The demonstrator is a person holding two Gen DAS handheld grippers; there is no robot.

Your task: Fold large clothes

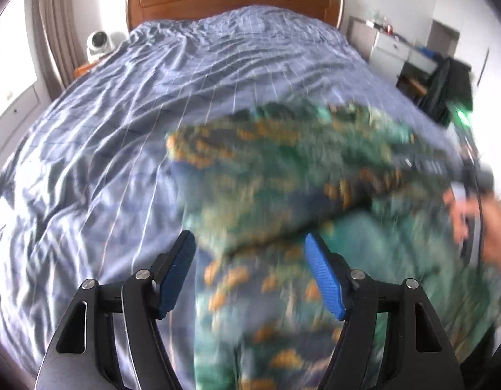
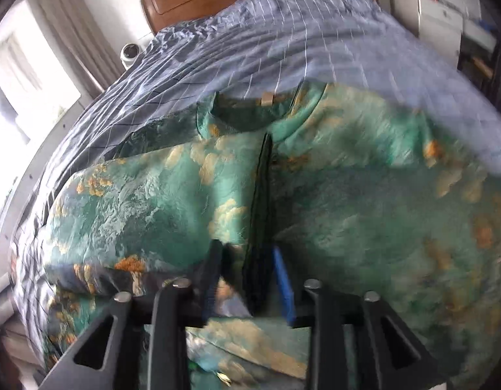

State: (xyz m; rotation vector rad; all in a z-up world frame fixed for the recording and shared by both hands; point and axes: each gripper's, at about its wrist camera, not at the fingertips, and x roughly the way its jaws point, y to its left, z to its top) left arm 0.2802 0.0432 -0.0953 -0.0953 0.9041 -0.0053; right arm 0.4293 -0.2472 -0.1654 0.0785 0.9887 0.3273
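Left wrist view: left tool spread wide, nothing between its pads, hovering low centre of frame over the garment, a green/orange/navy print piece lying on the bed across centre to right of frame. Heavy blur, so fold state is unclear here. Right hand with its rig sits at the right edge. Right wrist view: right tool drawn narrow, pinching a dark edge strip of the garment, apparently the front placket, bottom centre. Neckline sits upper centre, with one panel seemingly laid over from the left. Judgement: early to mid fold, body is spread, one side maybe in, with final folds left. A small tan tag shows at the collar but is unreadable; no other writing legible.
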